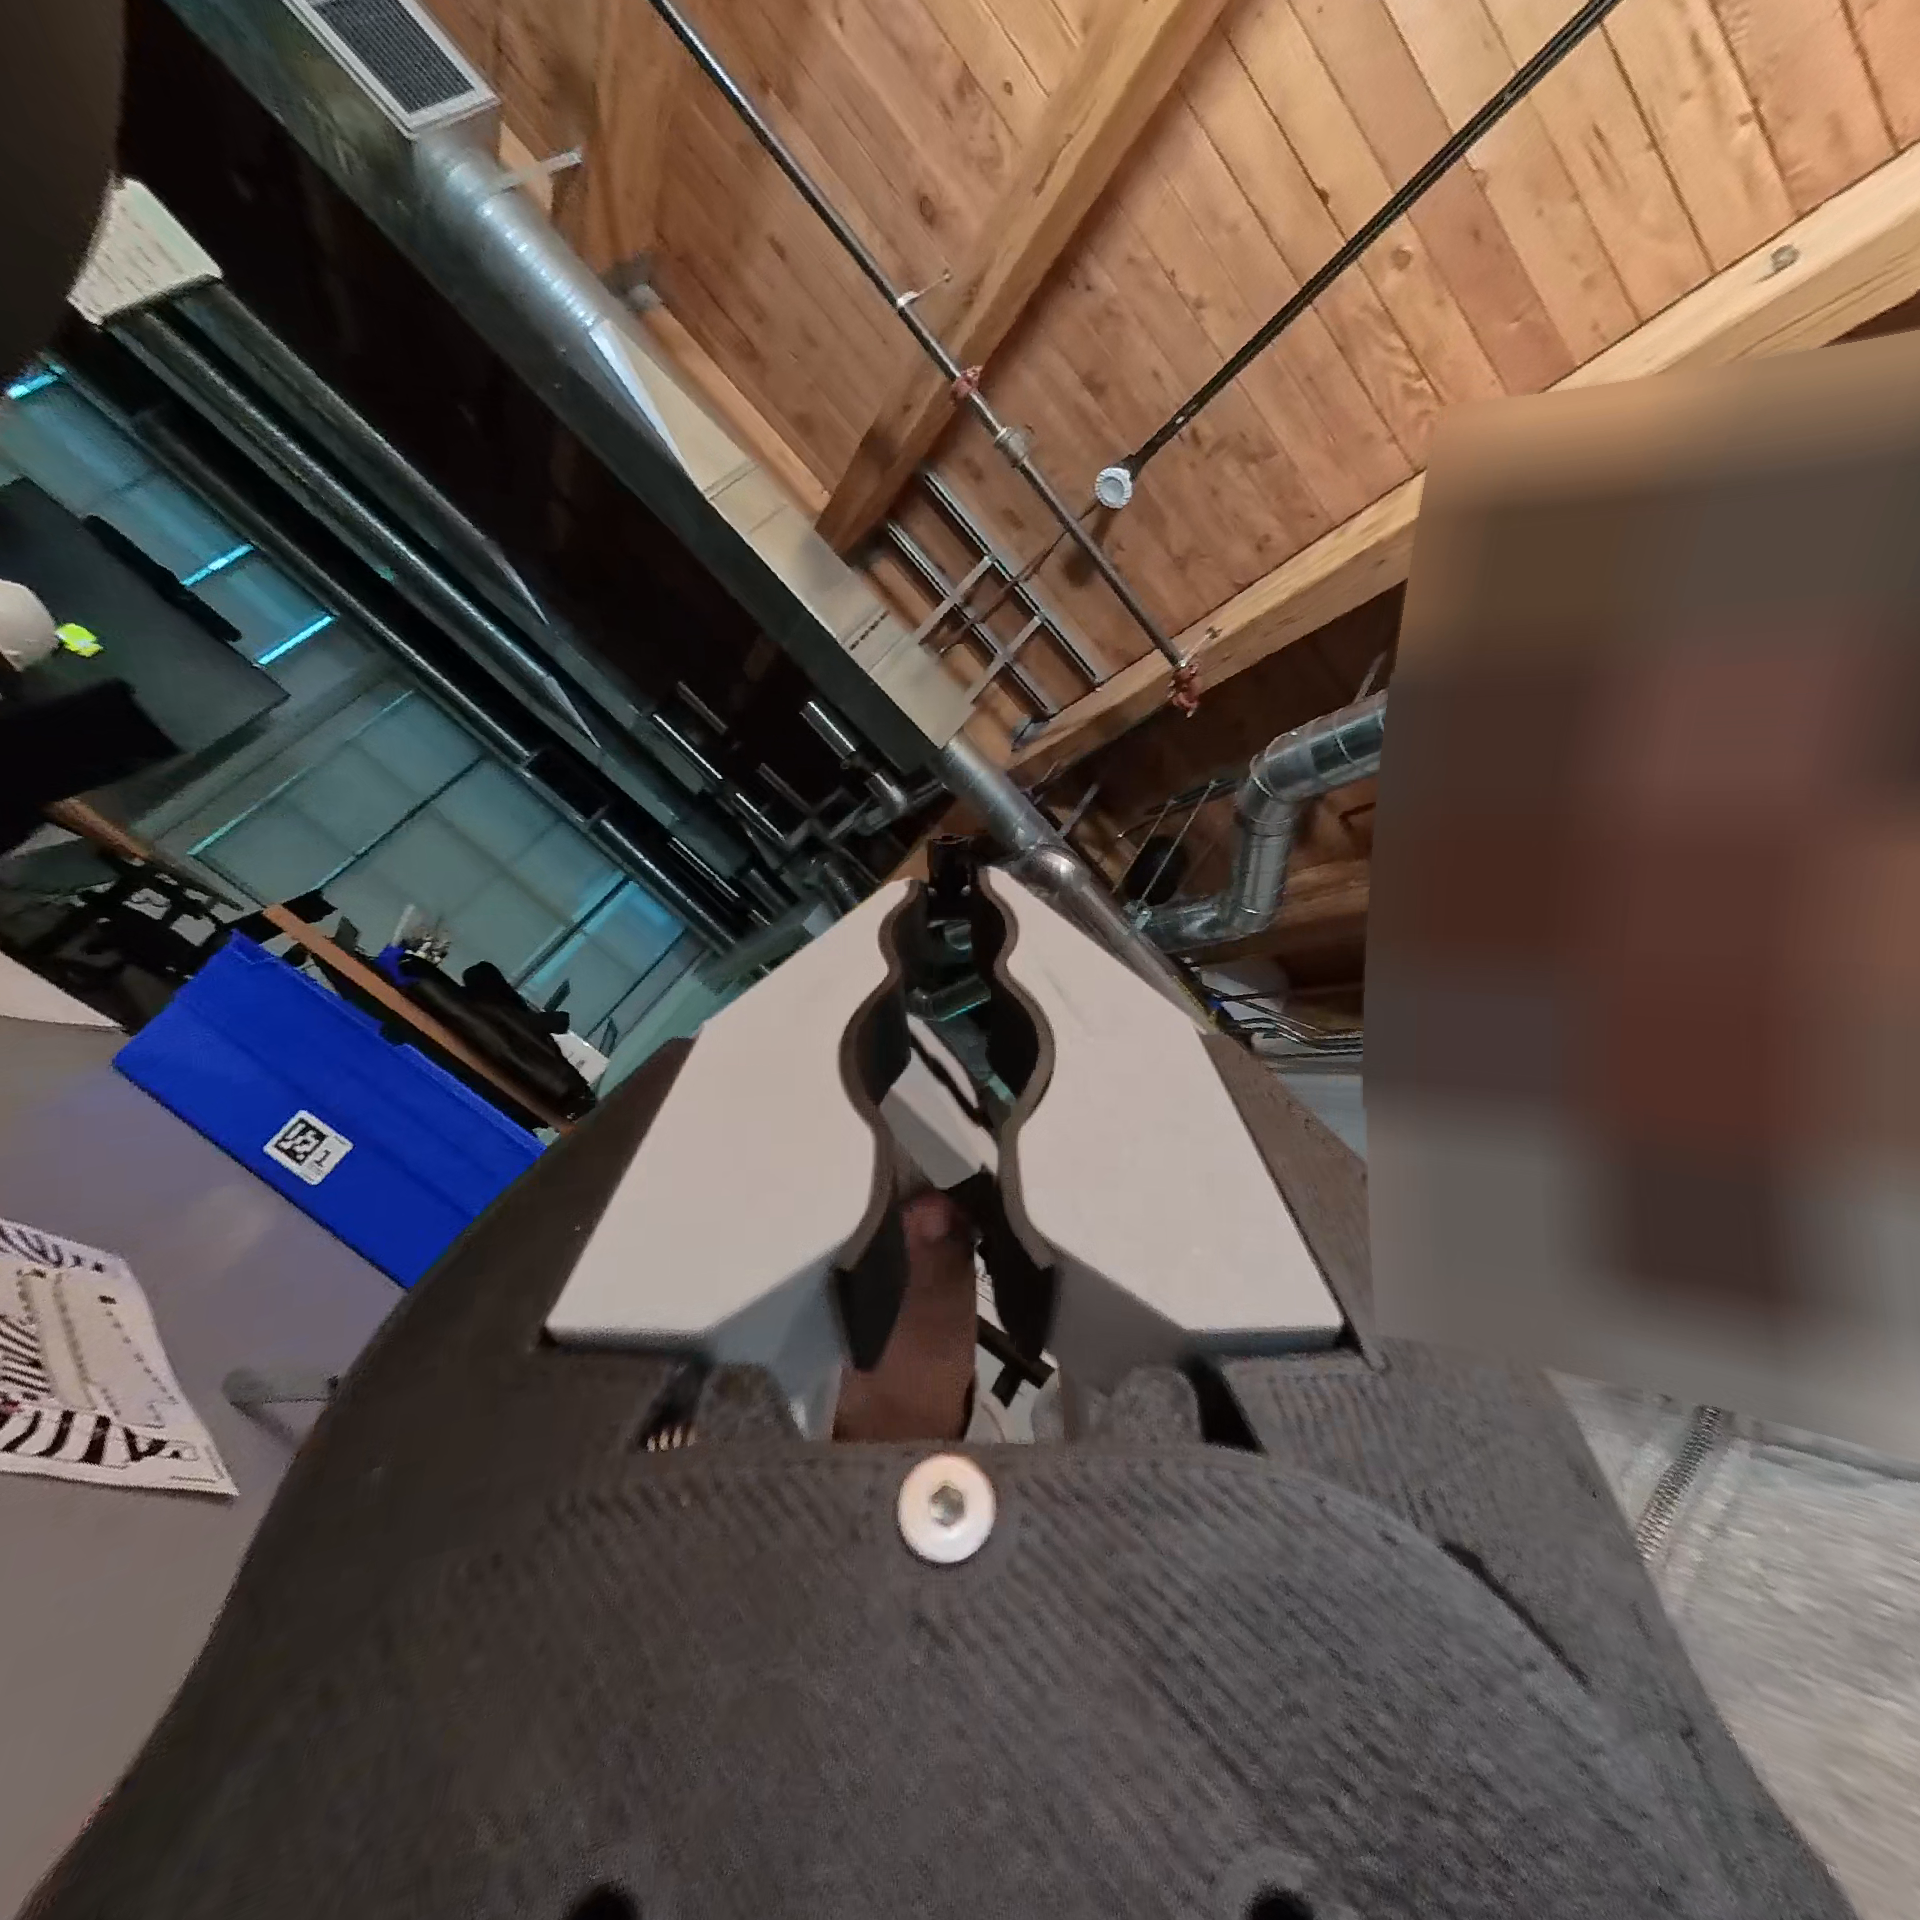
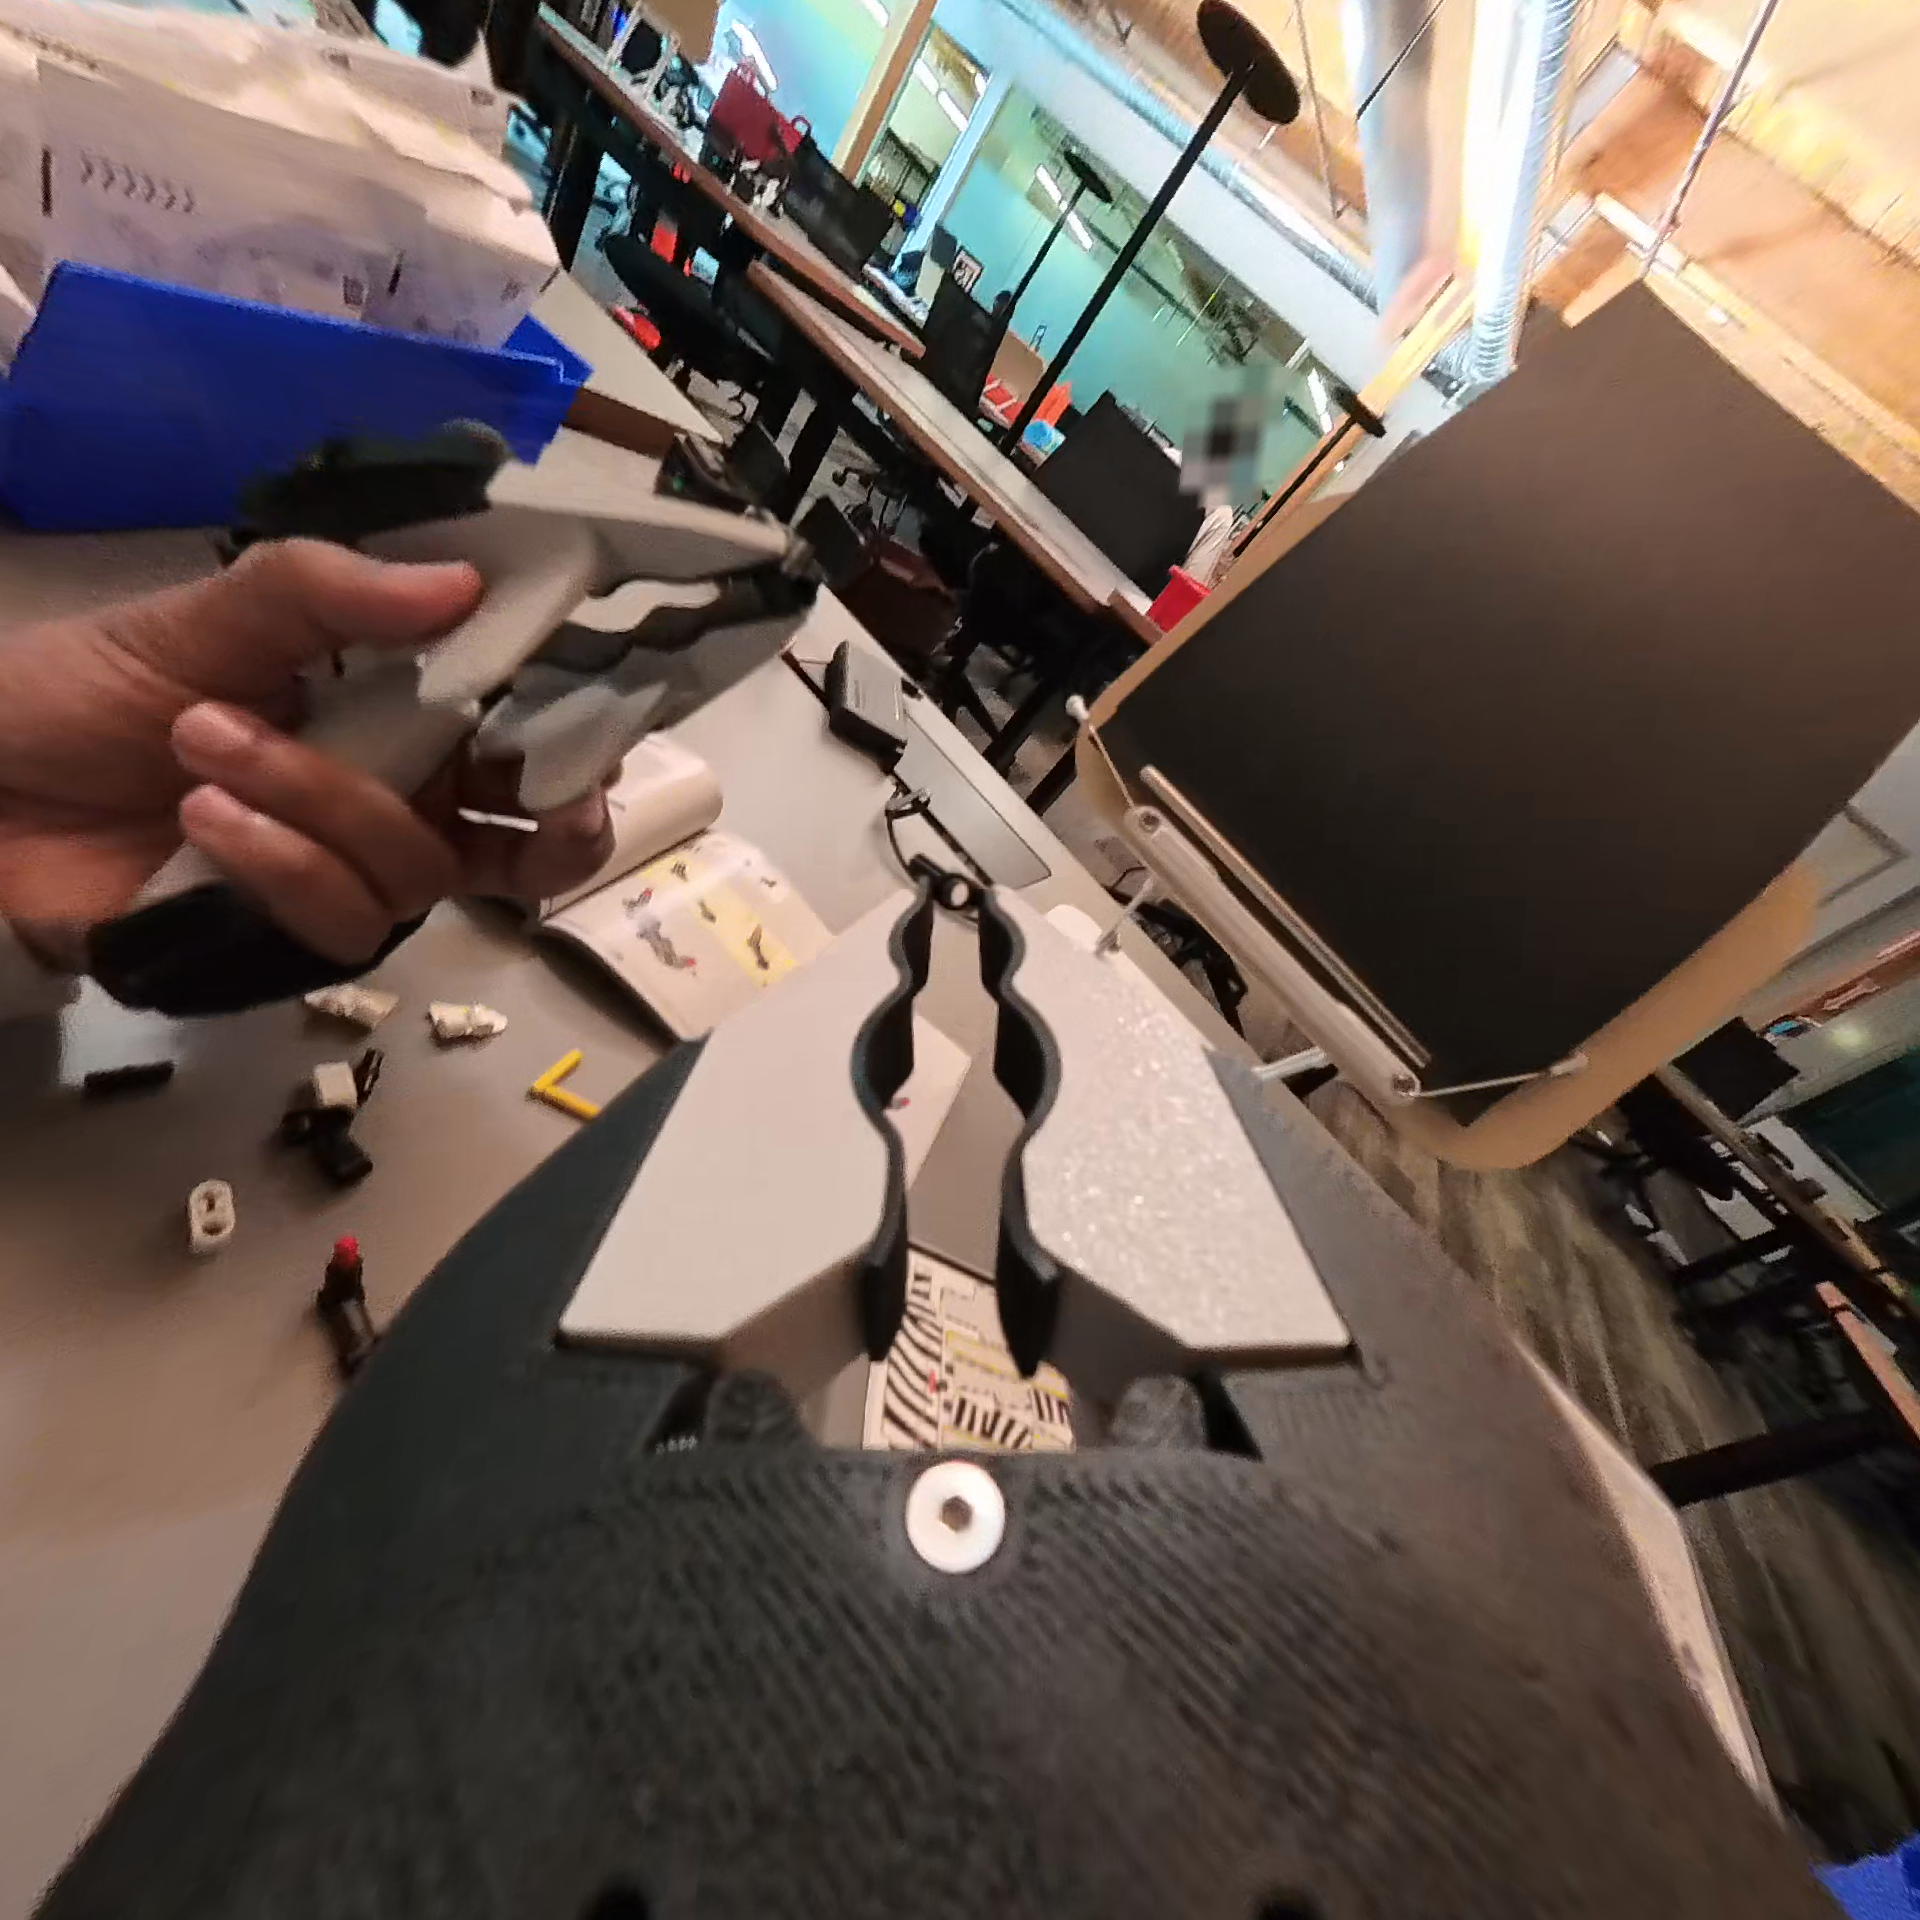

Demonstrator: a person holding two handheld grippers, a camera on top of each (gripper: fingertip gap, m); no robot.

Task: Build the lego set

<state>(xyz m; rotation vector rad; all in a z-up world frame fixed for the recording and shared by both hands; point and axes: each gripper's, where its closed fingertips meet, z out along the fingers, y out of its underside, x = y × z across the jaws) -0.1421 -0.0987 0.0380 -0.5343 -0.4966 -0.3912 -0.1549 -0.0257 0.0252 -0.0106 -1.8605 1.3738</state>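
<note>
In the left wrist view my left gripper [image 1: 952, 873] is tilted up toward the ceiling, and its fingertips are shut on a small black Lego piece [image 1: 950, 854]. In the right wrist view a hand holds that same left gripper [image 2: 795, 566] at the upper left, above the table. My right gripper [image 2: 951, 899] is shut on a small black Lego piece with a round hole [image 2: 953, 891], held above the grey table [image 2: 125, 1403]. Several loose Lego parts lie on the table: a yellow angle piece [image 2: 566, 1086], a white link [image 2: 211, 1216], and a red-and-black piece [image 2: 346, 1299].
An open instruction booklet [image 2: 686, 925] lies on the table past the loose parts. A blue bin [image 2: 260, 405] stands at the back left, also in the left wrist view [image 1: 312, 1101]. A sticker sheet [image 1: 83, 1371] lies near the table edge. A dark monitor back [image 2: 1507, 675] is at the right. From either gripper's tips it is about 20 centimeters to the white link [image 2: 211, 1216].
</note>
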